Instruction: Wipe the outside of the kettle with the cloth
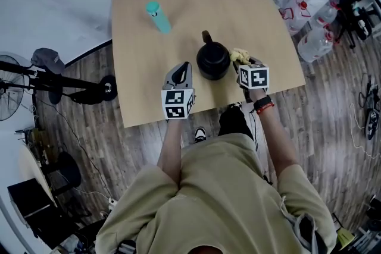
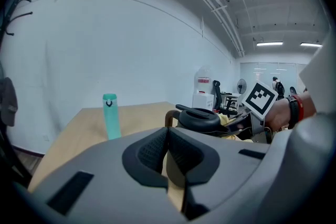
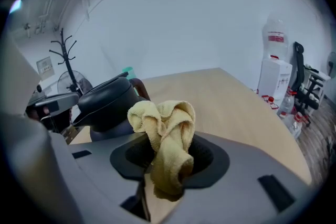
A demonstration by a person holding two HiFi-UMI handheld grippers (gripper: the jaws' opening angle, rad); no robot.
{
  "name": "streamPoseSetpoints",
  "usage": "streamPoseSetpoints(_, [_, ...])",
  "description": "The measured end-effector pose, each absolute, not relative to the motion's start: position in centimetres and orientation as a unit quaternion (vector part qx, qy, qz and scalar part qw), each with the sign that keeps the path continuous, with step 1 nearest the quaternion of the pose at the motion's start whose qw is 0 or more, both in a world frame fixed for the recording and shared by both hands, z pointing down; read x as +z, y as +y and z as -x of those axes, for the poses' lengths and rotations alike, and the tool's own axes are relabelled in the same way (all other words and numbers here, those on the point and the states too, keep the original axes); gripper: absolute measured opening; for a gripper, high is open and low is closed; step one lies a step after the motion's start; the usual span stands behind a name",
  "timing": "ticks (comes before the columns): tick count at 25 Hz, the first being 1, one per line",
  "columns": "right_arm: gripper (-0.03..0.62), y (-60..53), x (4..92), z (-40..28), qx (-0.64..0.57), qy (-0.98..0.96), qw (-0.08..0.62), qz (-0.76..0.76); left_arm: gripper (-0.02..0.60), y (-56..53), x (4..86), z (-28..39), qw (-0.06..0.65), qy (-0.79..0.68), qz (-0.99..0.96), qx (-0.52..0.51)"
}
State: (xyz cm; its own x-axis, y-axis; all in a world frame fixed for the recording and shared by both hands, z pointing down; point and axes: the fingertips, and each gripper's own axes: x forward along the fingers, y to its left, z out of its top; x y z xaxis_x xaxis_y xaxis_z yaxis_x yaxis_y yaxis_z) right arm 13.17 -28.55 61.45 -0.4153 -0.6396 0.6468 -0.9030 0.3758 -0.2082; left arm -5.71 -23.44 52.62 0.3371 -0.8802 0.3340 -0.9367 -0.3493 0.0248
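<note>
kettle (image 1: 213, 60): black; we see a brownish handle
cloth (image 3: 165, 139): pale yellow, plain
table (image 1: 178, 9): light tan, no pattern
bottle (image 1: 158, 16), beyond kettle: teal
left gripper (image 2: 168, 136), right gripper (image 3: 168, 157): grey bodies, darker ribbed pads
marker cubes (image 1: 177, 103), our side of kettle: white, black square patterns
wristband (image 1: 264, 105), our side of kettle: black and red
floor (image 1: 321, 92): grey-brown planks

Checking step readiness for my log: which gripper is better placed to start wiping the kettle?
Right. The right gripper is shut on the yellow cloth beside the black kettle; the left gripper is shut and holds nothing.
</note>
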Motion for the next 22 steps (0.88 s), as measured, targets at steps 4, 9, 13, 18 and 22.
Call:
streamPoseSetpoints(4, [0.167,-30.7,61.1,-13.0,0.231,-0.819,0.273,-0.449,0.025,-24.3,52.8,5.9,0.112,-0.572,-0.802,0.134])
streamPoseSetpoints(9, [0.166,-33.0,60.8,-12.0,0.182,-0.843,0.307,-0.401,0.025,-25.1,53.0,6.4,0.115,-0.585,-0.792,0.131])
streamPoseSetpoints(13, [0.166,-34.1,60.7,-11.3,0.168,-0.855,0.321,-0.371,0.025,-25.2,53.0,6.3,0.117,-0.587,-0.79,0.133])
streamPoseSetpoints(18, [0.167,-33.9,60.6,-11.5,0.181,-0.855,0.309,-0.375,0.025,-24.9,52.8,6.9,0.117,-0.588,-0.789,0.134])
streamPoseSetpoints(22, [0.167,-31.4,60.8,-12.5,0.219,-0.833,0.282,-0.423,0.025,-24.2,52.2,7.9,0.116,-0.583,-0.794,0.131])
